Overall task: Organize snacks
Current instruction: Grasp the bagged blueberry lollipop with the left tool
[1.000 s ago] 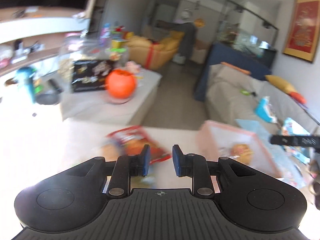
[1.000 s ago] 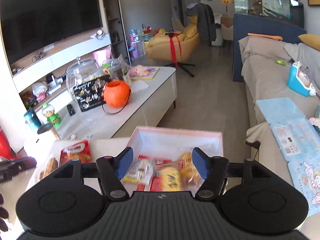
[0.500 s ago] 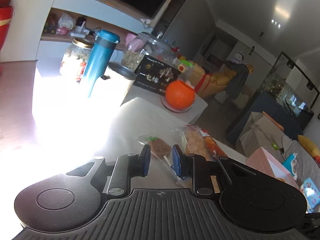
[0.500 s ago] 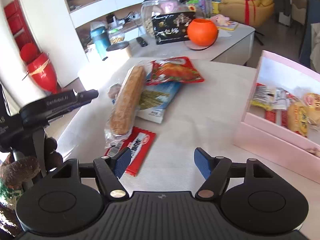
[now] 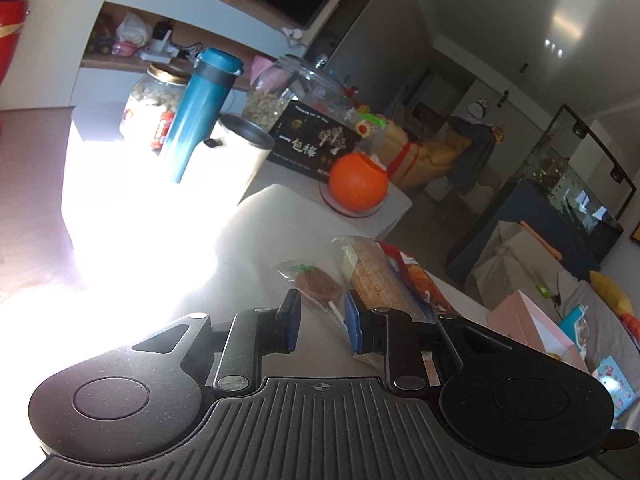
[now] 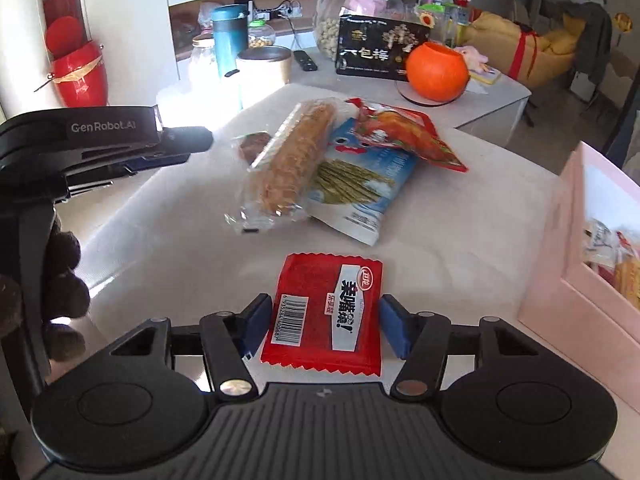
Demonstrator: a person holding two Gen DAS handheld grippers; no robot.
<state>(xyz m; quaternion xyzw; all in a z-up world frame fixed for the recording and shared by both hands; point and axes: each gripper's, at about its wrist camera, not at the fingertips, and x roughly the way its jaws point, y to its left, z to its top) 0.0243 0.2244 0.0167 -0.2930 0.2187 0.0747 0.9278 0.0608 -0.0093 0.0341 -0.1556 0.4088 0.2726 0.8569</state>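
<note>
Landmark: the pink box (image 6: 568,308) sits at the right edge of the white table (image 6: 460,216).
Red snack packet (image 6: 324,312): flat on the table, just left of the pink box.
Right gripper (image 6: 324,328): its jaws have just been closing; the red packet lies between them, and the blue pads sit at its two sides. I cannot tell if they press it.
Left gripper (image 5: 322,322): jaws almost closed, with nothing in them.
Snack pile: a long bread stick bag (image 6: 288,164), a blue bag (image 6: 360,188) and a red bag (image 6: 404,136), farther left of the pink box.
Orange ball (image 6: 437,71): on the low table behind the pile.
</note>
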